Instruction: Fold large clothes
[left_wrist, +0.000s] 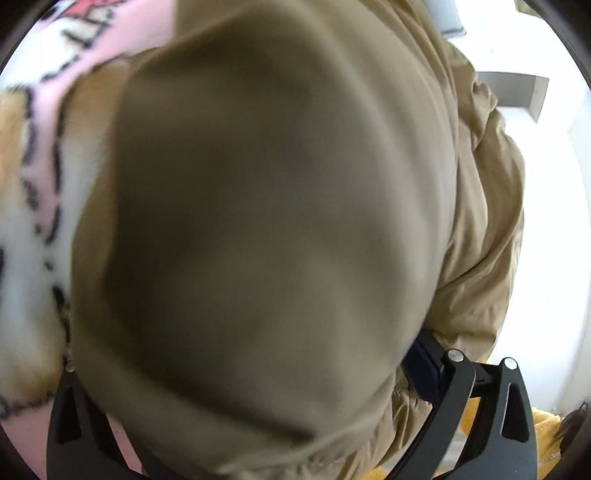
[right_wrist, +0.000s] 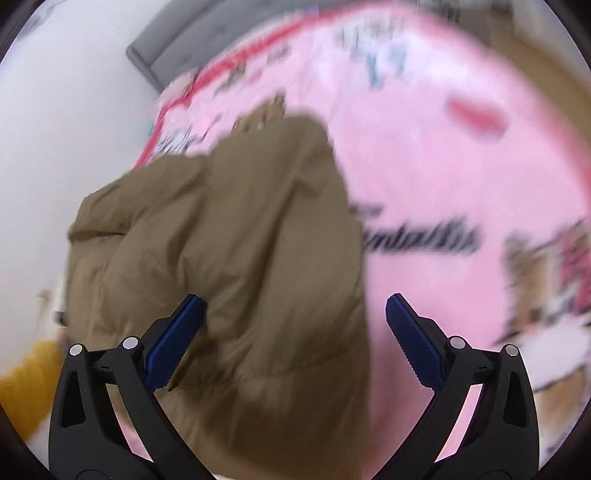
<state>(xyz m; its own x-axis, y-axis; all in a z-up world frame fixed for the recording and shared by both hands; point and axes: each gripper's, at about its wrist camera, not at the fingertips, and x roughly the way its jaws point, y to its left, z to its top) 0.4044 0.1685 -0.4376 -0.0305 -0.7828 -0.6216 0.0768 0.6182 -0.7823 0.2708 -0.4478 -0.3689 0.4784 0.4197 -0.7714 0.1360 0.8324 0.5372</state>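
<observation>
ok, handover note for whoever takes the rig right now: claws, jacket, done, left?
Left claw: buried under the tan jacket, whose fabric fills that view. Only the right blue pad shows, so its grip cannot be judged.
Right claw: open, holding nothing, jacket bulk between and ahead of its fingers.
Jacket: bunched in a heap on the pink printed blanket, near its left edge in the right wrist view.
Done: no neat fold visible; views are blurred.
Left: probably spread it flat, fold it, then square it up.
</observation>
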